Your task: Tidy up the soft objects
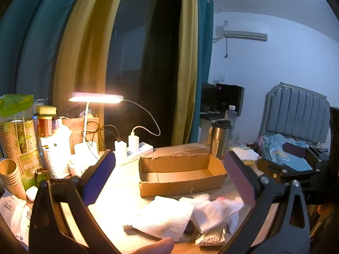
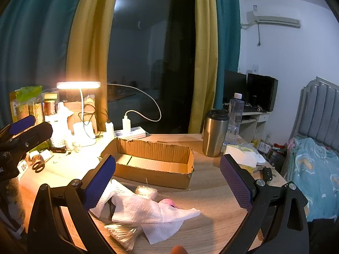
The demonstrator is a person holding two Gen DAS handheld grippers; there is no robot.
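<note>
- Left wrist view: the left tool (image 1: 169,177) hangs above the tabletop (image 1: 118,192) with its jaws spread wide and nothing between them. An open cardboard box (image 1: 180,174) sits ahead. Nearer the camera lies a heap of white paper towels (image 1: 165,218) with a bag of cotton swabs (image 1: 211,236) at its near edge.
- Right wrist view: the right tool (image 2: 168,180) is likewise wide apart and holds nothing. The paper towels (image 2: 148,211) lie just below its left finger (image 2: 99,182), in front of the box (image 2: 152,163). A steel tumbler (image 2: 215,132) stands to the box's right, and the left tool (image 2: 23,131) shows at the left edge.
</note>
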